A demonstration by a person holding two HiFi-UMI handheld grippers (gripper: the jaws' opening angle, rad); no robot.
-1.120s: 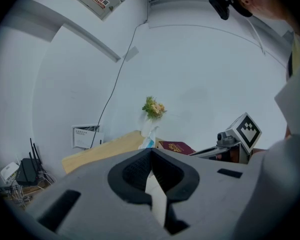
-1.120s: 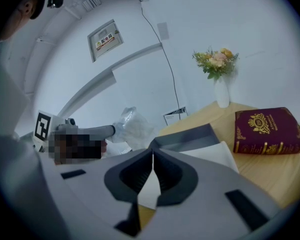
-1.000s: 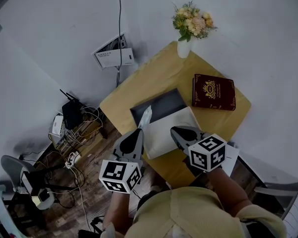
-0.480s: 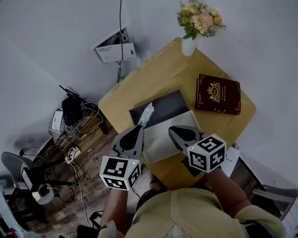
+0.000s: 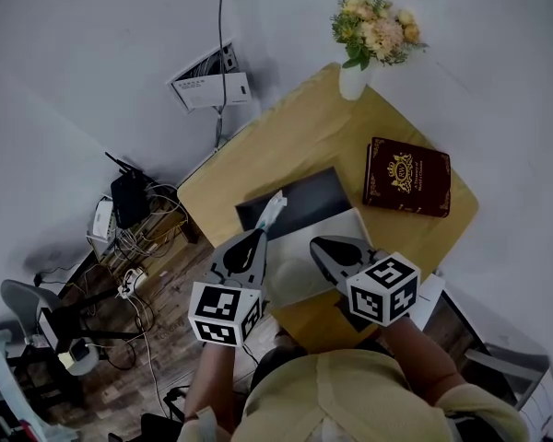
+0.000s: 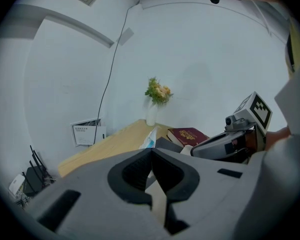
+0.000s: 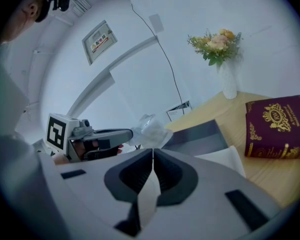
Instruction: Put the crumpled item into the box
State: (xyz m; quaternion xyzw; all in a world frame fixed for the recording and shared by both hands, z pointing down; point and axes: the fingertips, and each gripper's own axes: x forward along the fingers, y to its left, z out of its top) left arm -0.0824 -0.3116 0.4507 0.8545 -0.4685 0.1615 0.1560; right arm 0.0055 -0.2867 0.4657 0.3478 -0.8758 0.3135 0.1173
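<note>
**One wad, pinched beside one box**

I count two grippers. My left gripper [image 5: 257, 238] is clamped on the single crumpled item [image 5: 273, 210], a pale, crinkly wad at the left edge of the one flat, dark grey box [image 5: 304, 199]. My right gripper [image 5: 323, 245], at 3 o'clock, is closed and empty. The wooden table [image 5: 295, 136] also holds one maroon book [image 5: 406, 175] at 2 o'clock and one white vase [image 5: 355, 81] at 1 o'clock.

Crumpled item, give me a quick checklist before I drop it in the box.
1. Grip: left hand-held gripper shut on the crumpled item: ok.
2. The box open, dark inside showing: ok.
3. The crumpled item above the opening: cannot tell; the head view shows it by the box's left end.
4. The right hand-held gripper off the opening: ok, jaws together, over the white flap.
5. The book and vase away from the box: ok.
</note>
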